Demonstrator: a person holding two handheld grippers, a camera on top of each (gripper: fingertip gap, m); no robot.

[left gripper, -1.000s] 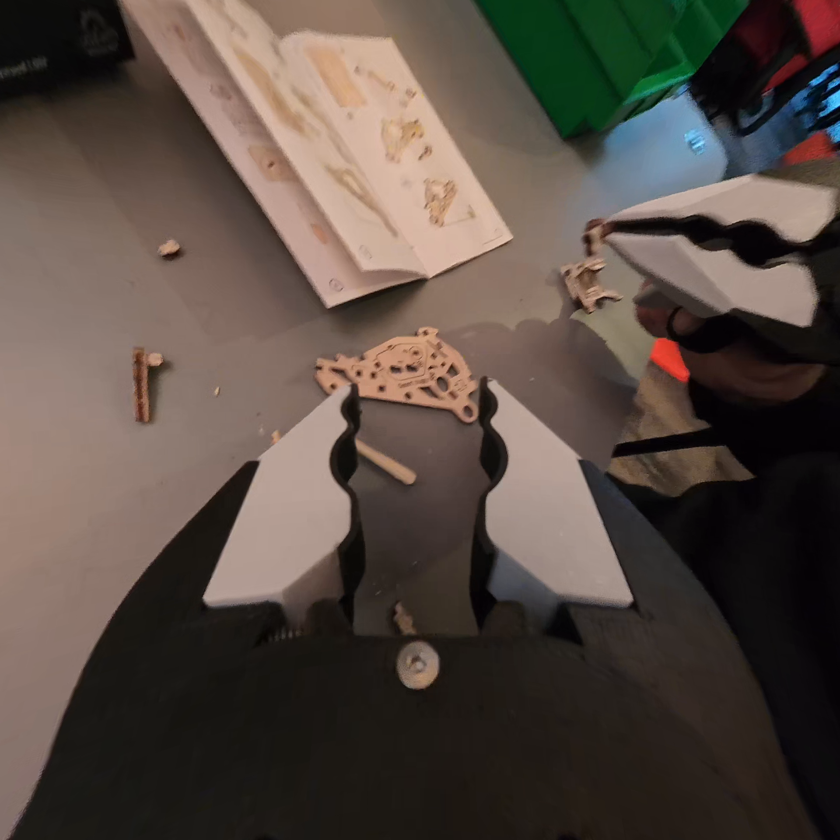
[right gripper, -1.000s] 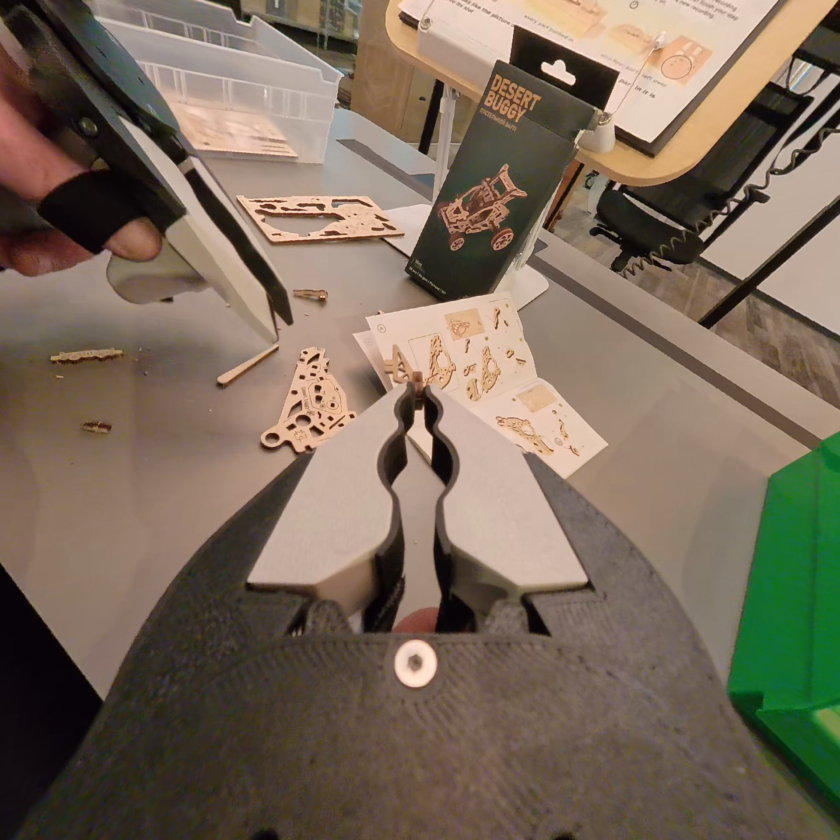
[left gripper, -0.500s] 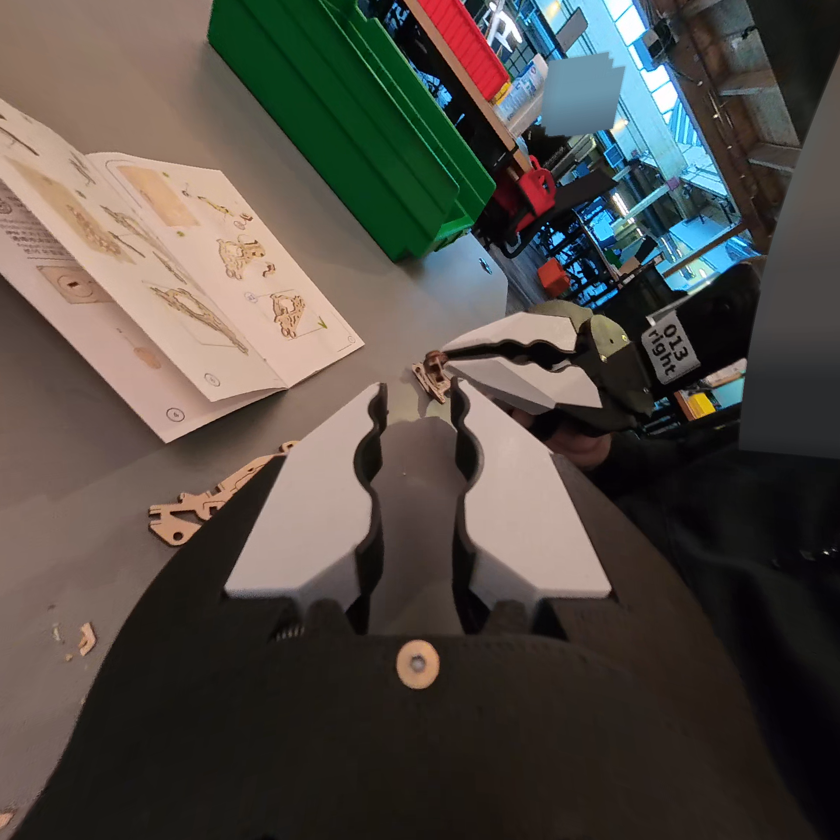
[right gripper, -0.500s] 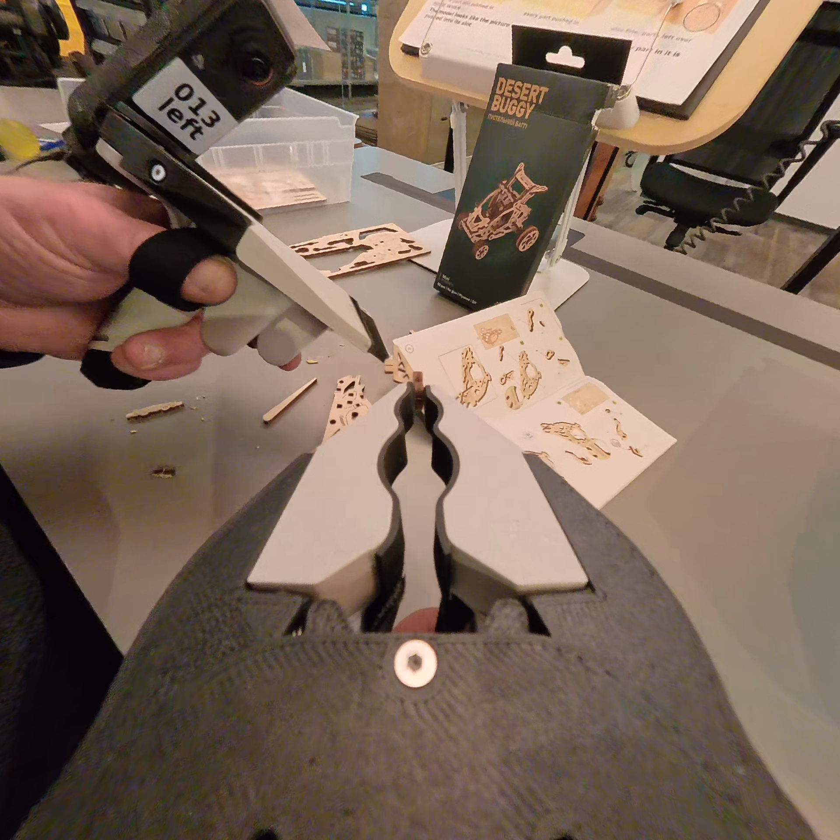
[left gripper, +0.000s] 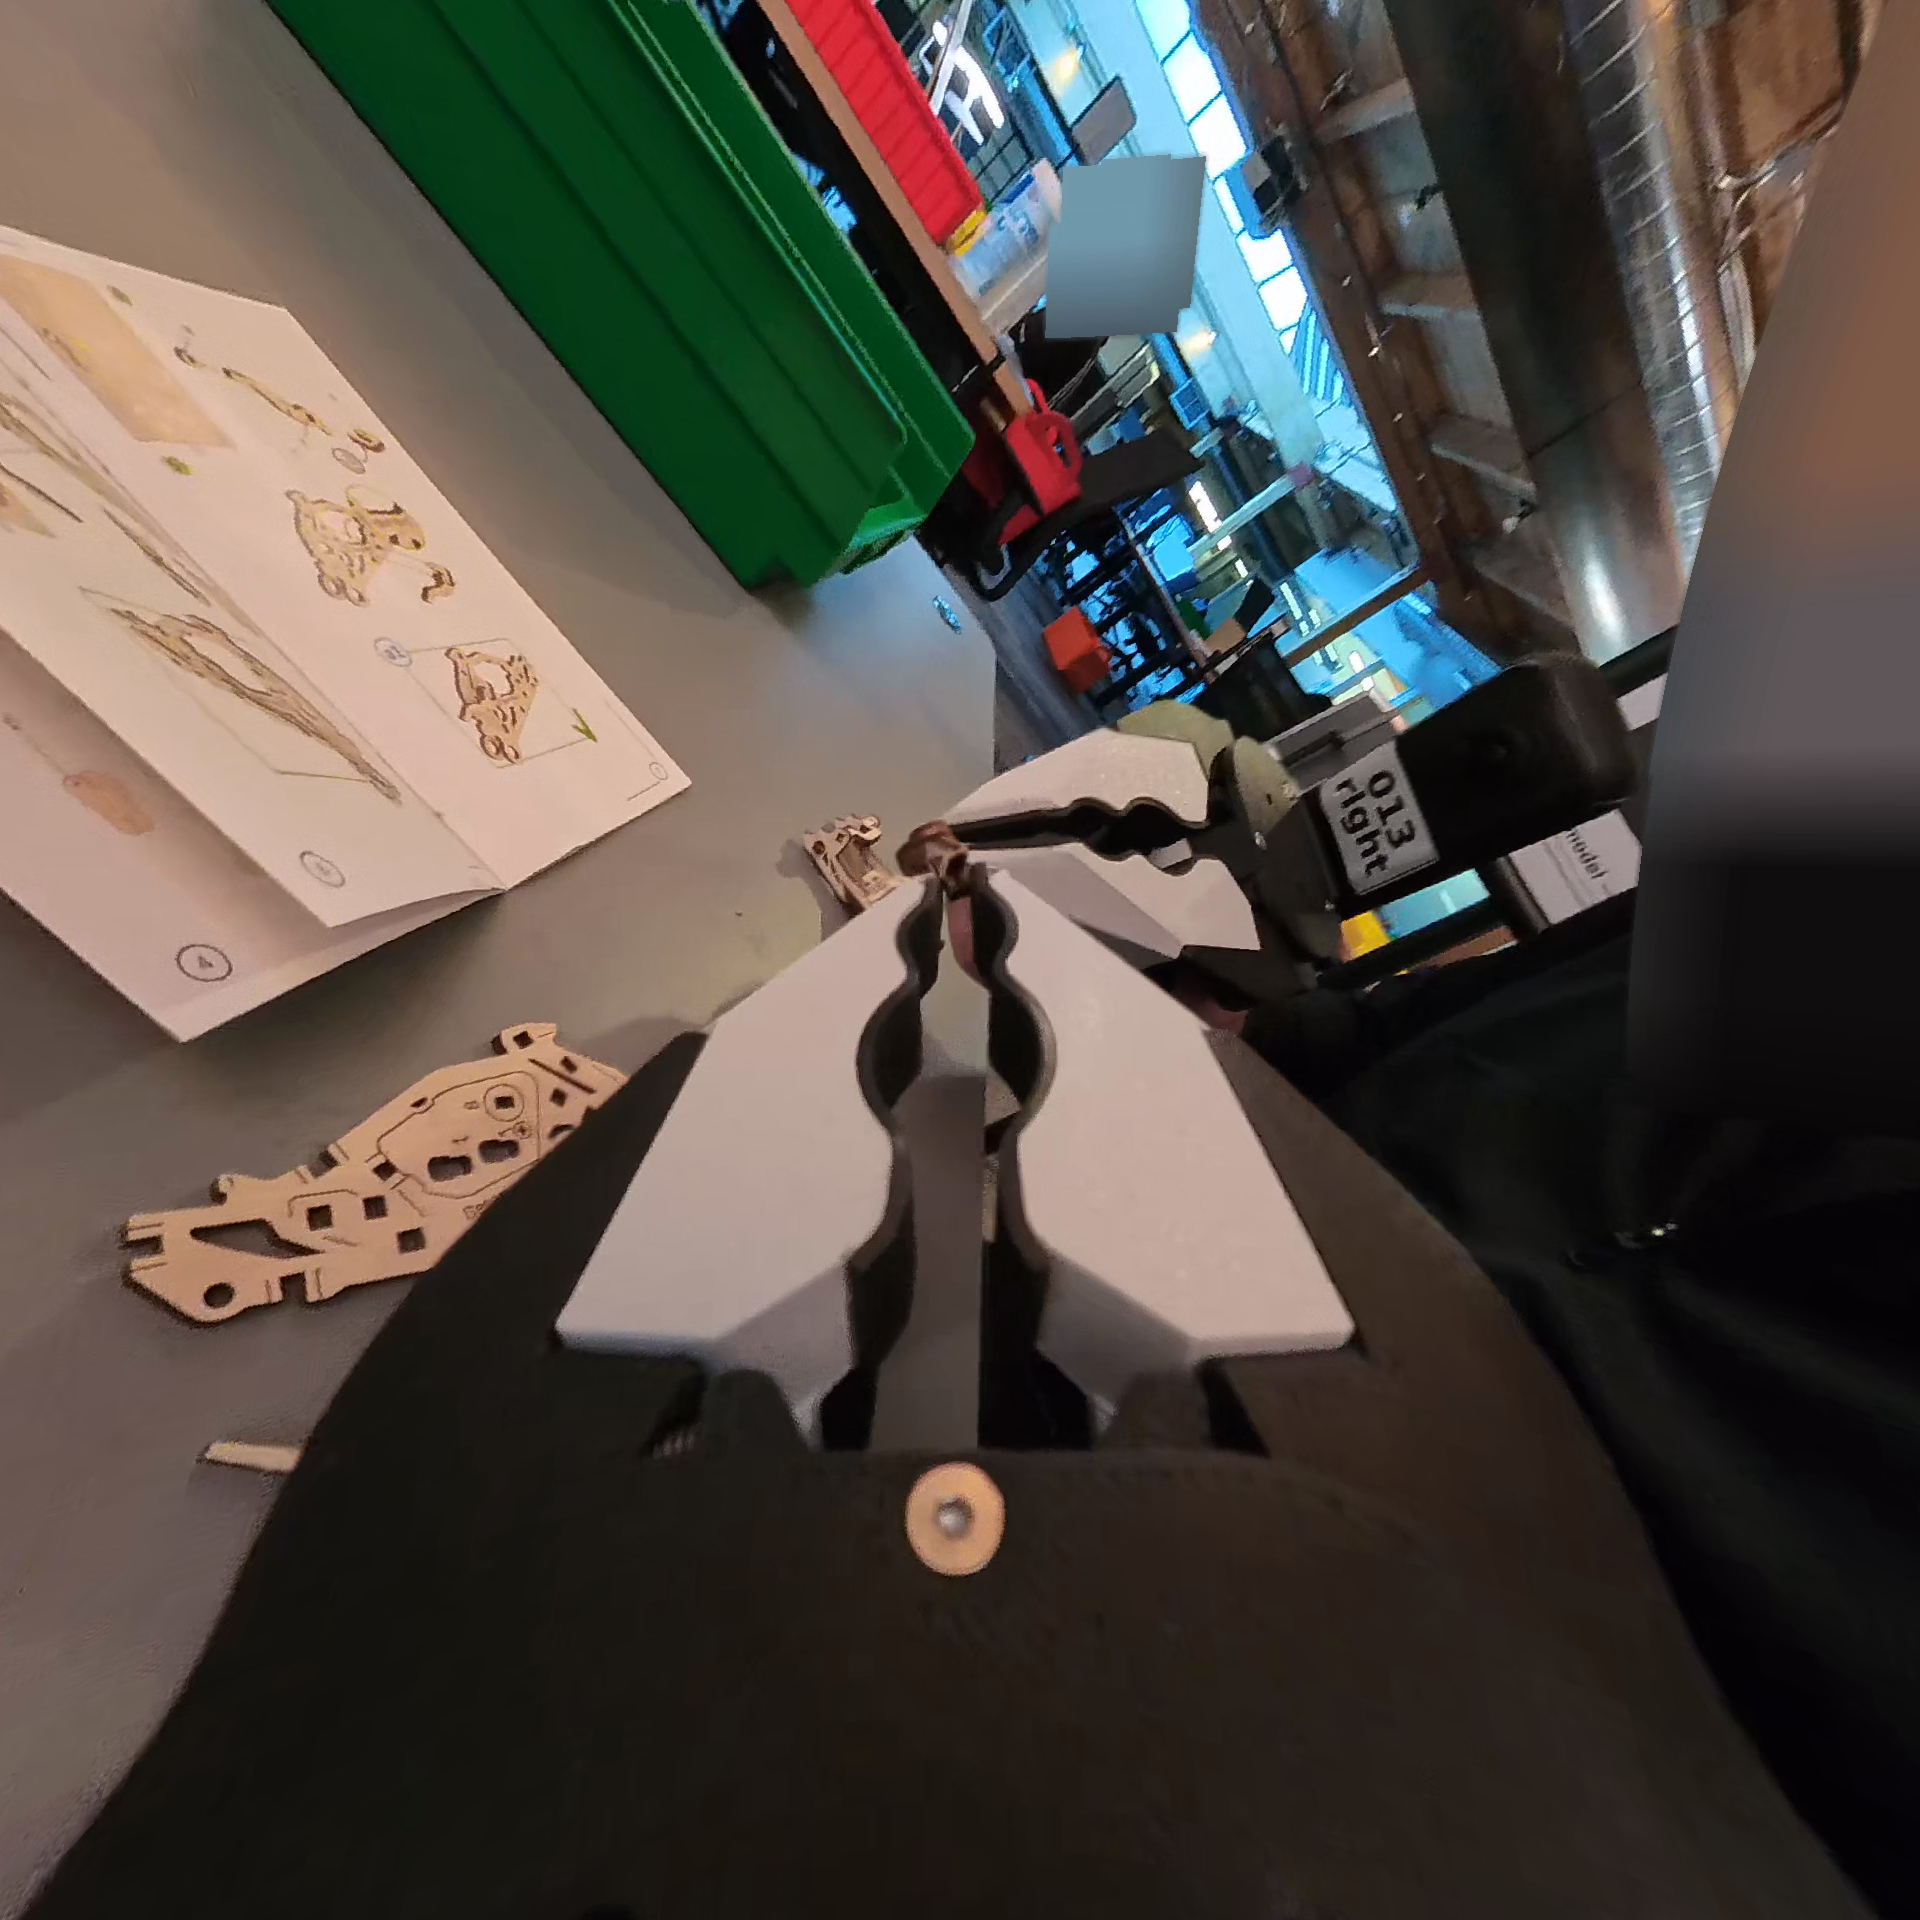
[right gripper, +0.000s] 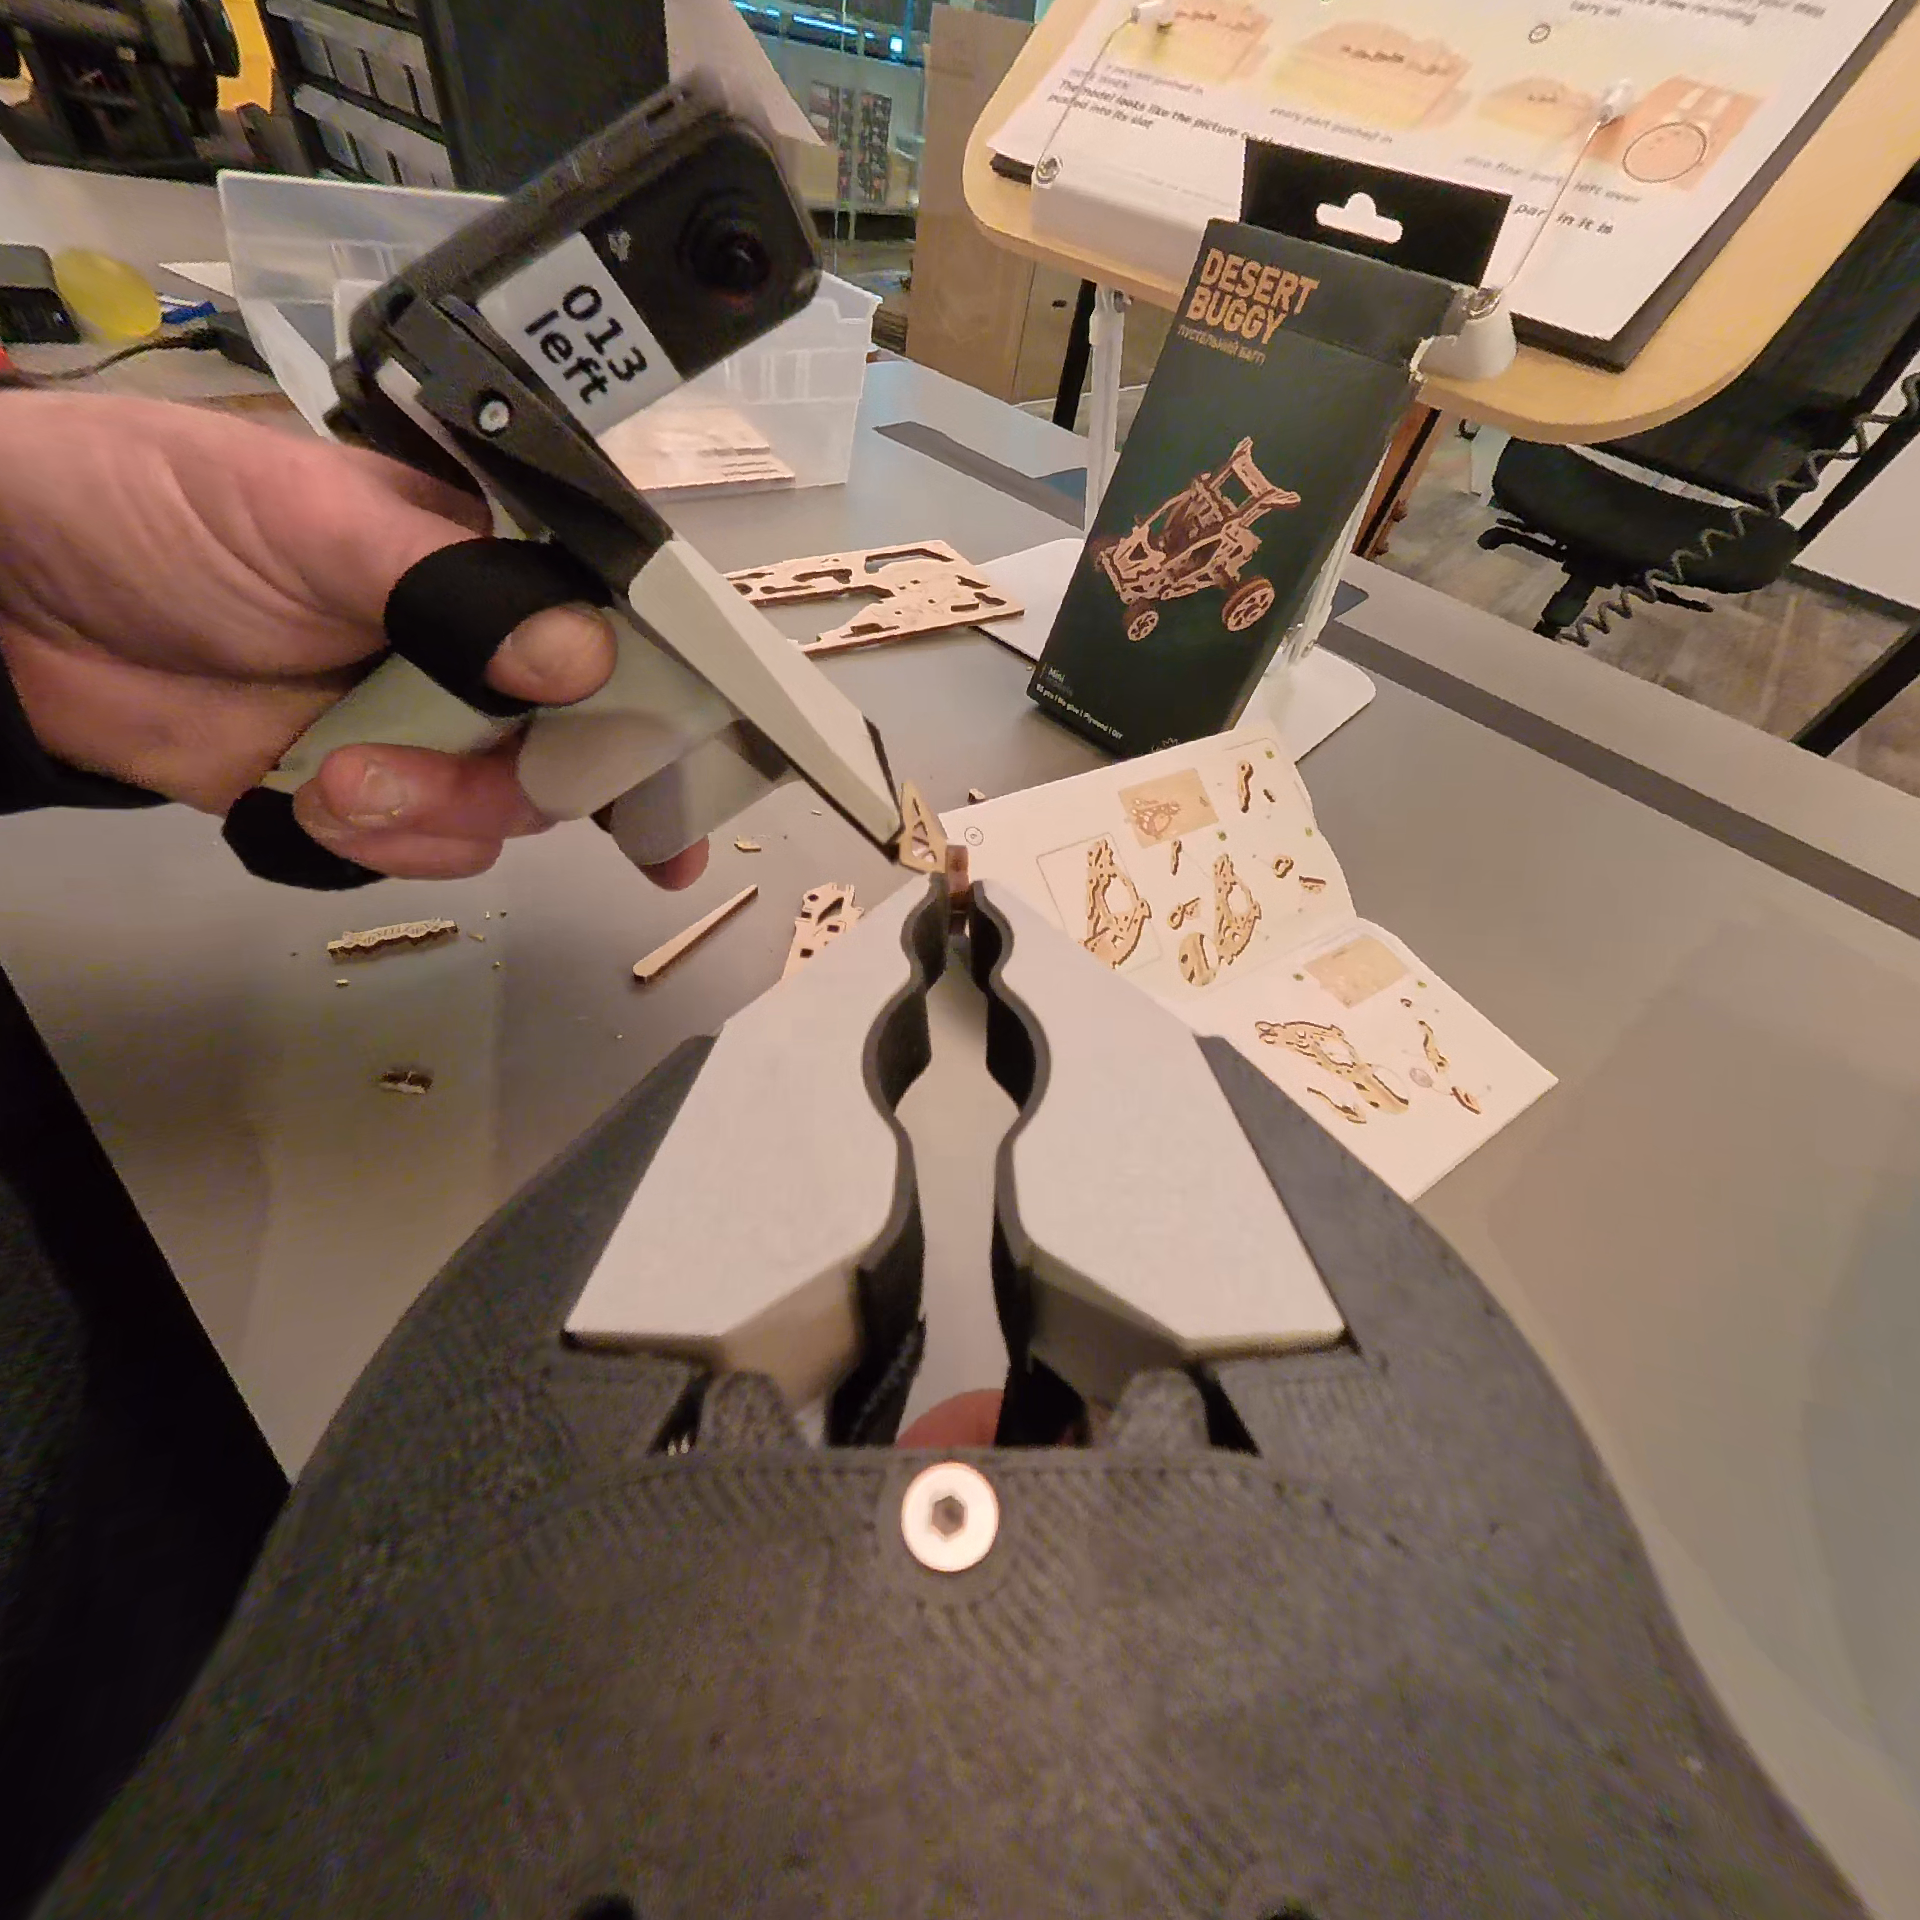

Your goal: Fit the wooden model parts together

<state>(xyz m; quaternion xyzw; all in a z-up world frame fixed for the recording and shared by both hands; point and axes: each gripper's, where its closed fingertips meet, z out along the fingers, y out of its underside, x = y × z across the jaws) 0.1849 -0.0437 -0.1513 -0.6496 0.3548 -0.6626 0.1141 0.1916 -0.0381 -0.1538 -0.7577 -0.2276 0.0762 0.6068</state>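
Observation:
My right gripper (right gripper: 954,899) is shut on a small brown wooden part (right gripper: 954,868) and holds it above the table. A thin triangular wooden part (right gripper: 914,826) sits against that part. My left gripper (left gripper: 951,894) is closed on the triangular part, seen edge-on between its fingertips (left gripper: 961,920). In the right wrist view the left gripper (right gripper: 883,821) comes in from the upper left, held by a hand (right gripper: 208,623). In the left wrist view the right gripper (left gripper: 940,836) meets mine tip to tip. A flat wooden frame part (left gripper: 364,1184) lies on the grey table (left gripper: 727,644).
An open instruction booklet (right gripper: 1247,935) lies on the table, with a dark product box (right gripper: 1226,499) behind it. A wooden stick (right gripper: 694,933), a small wooden piece (left gripper: 852,862) and scraps lie nearby. A green bin (left gripper: 675,260) stands at the far edge. A punched sheet (right gripper: 883,597) lies further back. Less than 4 cm separates the two grippers' tips.
My left gripper swung up from over the flat part on the table to the right gripper's tips and went from open to shut on the triangular part. The right gripper stayed shut.

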